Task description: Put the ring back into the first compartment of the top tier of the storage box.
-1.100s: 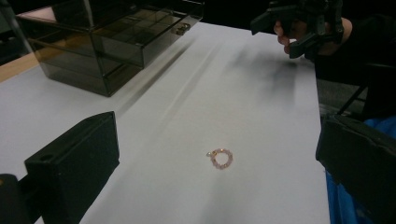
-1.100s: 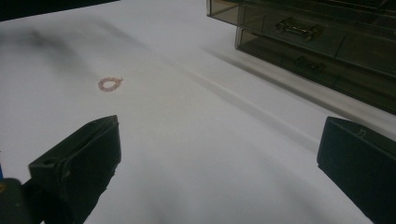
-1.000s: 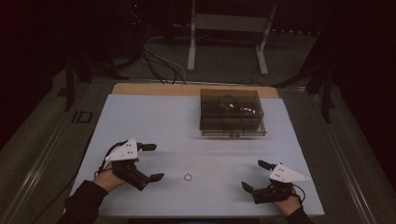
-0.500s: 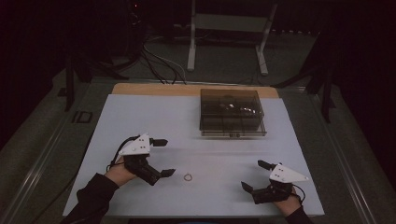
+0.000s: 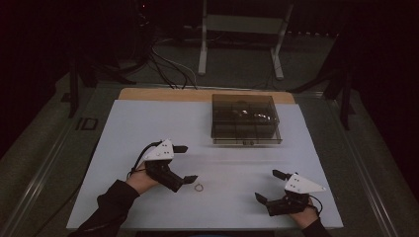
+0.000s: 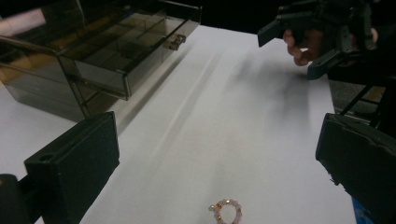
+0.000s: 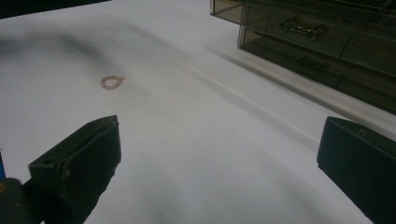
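A small pink beaded ring (image 5: 198,187) lies flat on the white table (image 5: 148,123); it is also near the bottom of the left gripper view (image 6: 227,211) and far off in the right gripper view (image 7: 112,82). My left gripper (image 5: 187,164) is open, and the ring lies just beyond its right-hand fingertip. In its own view the left gripper (image 6: 217,158) has its jaws wide apart, with the ring low between them. My right gripper (image 5: 268,185) rests open near the front right edge, well apart from the ring. Nothing is held between the right gripper (image 7: 219,158) jaws.
A smoky see-through drawer box (image 5: 245,118) stands at the table's back middle with its drawers closed; it shows as well in the left gripper view (image 6: 93,51) and the right gripper view (image 7: 317,32). A wooden strip (image 5: 163,94) runs along the far edge. Cables lie on the floor behind.
My left gripper has moved forward and to the right, closing in on the beaded ring. The right gripper and the ring have stayed where they were.
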Motion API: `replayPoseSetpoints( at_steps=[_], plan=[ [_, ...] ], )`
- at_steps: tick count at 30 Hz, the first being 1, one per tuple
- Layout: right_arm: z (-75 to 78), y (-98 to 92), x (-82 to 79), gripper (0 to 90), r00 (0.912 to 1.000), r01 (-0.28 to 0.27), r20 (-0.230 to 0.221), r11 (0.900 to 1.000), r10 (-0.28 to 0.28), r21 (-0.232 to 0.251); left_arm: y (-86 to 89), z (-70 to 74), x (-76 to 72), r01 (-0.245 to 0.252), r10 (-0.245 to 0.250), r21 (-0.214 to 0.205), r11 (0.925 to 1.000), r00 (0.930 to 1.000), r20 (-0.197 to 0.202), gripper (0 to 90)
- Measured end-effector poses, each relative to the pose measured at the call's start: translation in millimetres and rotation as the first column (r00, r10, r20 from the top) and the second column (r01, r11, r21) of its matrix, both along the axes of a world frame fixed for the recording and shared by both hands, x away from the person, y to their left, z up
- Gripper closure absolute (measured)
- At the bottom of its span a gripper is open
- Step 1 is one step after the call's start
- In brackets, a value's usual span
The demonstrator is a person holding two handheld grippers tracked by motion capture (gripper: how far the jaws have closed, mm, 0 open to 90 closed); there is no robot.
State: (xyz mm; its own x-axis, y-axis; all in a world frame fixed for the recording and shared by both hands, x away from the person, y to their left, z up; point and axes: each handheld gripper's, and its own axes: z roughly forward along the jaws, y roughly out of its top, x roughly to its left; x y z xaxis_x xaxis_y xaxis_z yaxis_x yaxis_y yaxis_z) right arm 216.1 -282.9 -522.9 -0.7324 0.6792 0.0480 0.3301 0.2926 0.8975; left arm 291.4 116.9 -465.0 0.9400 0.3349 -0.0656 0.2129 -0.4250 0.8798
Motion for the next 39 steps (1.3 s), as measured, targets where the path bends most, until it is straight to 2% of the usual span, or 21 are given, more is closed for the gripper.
replayPoseSetpoints(
  at_steps=[9, 10, 11, 12, 17, 19, 21, 23, 25, 30, 38, 39],
  plan=[
    [0.2, 0.3, -0.2, 0.0, 1.0, -0.004, 0.002, 1.0, 0.004, 0.0, -8.5, -16.9, -0.2, -0.021, 0.022, 0.012, 0.9997, 0.9986, -0.048, 1.1],
    [0.2, 0.3, -0.2, 0.0, 1.0, -0.004, 0.002, 1.0, 0.004, -0.001, -10.3, -21.9, -0.6, -0.026, 0.027, 0.022, 0.9994, 0.9969, -0.074, 1.1],
    [0.2, 0.3, -0.2, 0.0, 1.0, -0.004, 0.002, 1.0, 0.004, -0.001, -10.3, -21.9, -0.6, -0.026, 0.027, 0.022, 0.9994, 0.9969, -0.074, 1.1],
    [0.2, 0.4, -0.1, 0.0, 1.0, -0.005, 0.002, 1.0, 0.005, -0.002, -13.2, -27.0, -1.7, -0.034, 0.038, 0.051, 0.9981, 0.9953, -0.089, 1.1],
    [0.2, 0.5, -0.2, 0.0, 1.0, -0.006, 0.001, 1.0, 0.006, -0.004, -18.5, -37.2, -5.6, -0.031, 0.039, 0.086, 0.9958, 0.9952, -0.089, 1.2],
    [0.2, 0.5, -0.2, 0.0, 1.0, -0.006, 0.001, 1.0, 0.006, -0.004, -19.7, -40.7, -6.7, -0.049, 0.057, 0.096, 0.9942, 0.9945, -0.088, 7.5],
    [0.2, 0.4, -0.2, 0.0, 1.0, -0.007, 0.001, 1.0, 0.007, -0.005, -20.2, -44.4, -6.6, -0.053, 0.064, 0.11, 0.9926, 0.9928, -0.101, 8.9],
    [0.1, 0.6, -0.2, 0.0, 1.0, -0.008, 0.001, 1.0, 0.008, -0.006, -20.7, -47.7, -7.3, -0.078, 0.091, 0.127, 0.9888, 0.9908, -0.1, 17.2],
    [0.1, 0.7, -0.3, 0.0, 0.9999, -0.01, 0.0, 0.9999, 0.01, -0.005, -20.8, -51.0, -7.4, -0.077, 0.093, 0.143, 0.9867, 0.9896, -0.11, 17.6],
    [0.1, 1.0, -0.4, 0.0, 0.9999, -0.012, 0.0, 0.9999, 0.012, -0.006, -20.1, -57.5, -8.7, -0.076, 0.1, 0.186, 0.9796, 0.9879, -0.119, 33.0],
    [0.0, 1.2, -0.4, 0.0, 0.9999, -0.013, 0.001, 0.9999, 0.013, -0.009, -21.5, -65.0, -10.0, -0.096, 0.13, 0.252, 0.9628, 0.9841, -0.121, 49.4],
    [-0.1, 1.3, -0.3, 0.0, 0.9999, -0.013, 0.001, 0.9999, 0.013, -0.01, -21.8, -65.9, -9.7, -0.095, 0.13, 0.249, 0.9637, 0.9829, -0.13, 50.5]
  ],
)
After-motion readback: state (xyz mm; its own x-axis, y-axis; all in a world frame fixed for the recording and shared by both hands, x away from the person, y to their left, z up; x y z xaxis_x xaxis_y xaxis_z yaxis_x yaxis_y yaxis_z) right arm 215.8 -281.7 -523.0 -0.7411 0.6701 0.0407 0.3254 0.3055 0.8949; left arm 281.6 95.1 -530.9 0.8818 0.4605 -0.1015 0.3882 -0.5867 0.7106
